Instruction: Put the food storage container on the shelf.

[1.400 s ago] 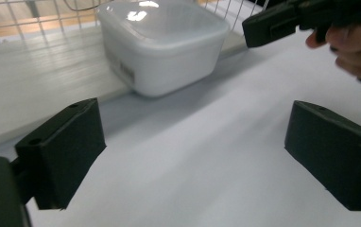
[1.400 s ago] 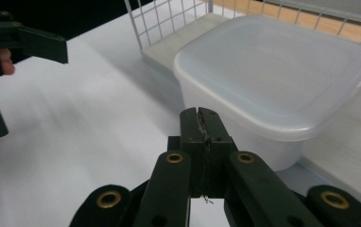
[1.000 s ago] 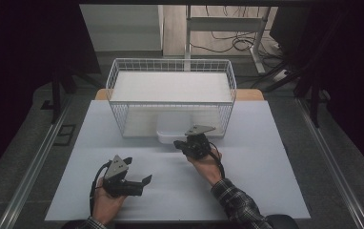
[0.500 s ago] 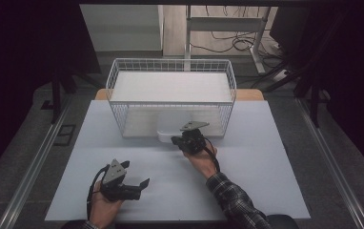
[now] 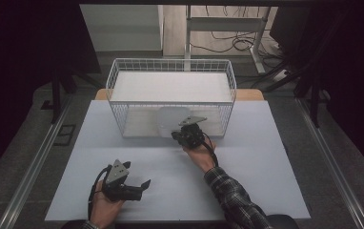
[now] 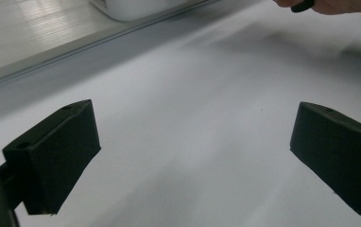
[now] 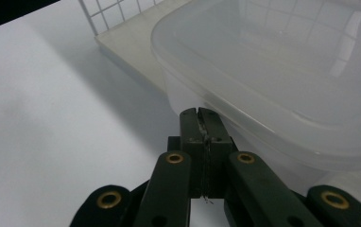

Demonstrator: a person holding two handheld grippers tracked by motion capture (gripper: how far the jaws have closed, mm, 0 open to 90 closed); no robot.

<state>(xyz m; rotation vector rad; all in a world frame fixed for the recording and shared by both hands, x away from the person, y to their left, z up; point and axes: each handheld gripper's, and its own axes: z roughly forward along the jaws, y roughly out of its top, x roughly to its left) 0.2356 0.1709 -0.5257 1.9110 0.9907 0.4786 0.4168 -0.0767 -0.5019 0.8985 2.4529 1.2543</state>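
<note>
Two grippers are working over the white table (image 5: 266,157). Right gripper (image 7: 200,113) is showing its jaws pressed together with nothing between them, the tips sitting at the near wall of the clear plastic container (image 7: 282,80), just below its rim; whether they are touching it cannot be told. That container is standing at the open front of the white wire basket (image 5: 170,64). Left gripper (image 6: 193,156) is resting low near the table's front edge, well apart, its jaws spread wide over bare surface.
</note>
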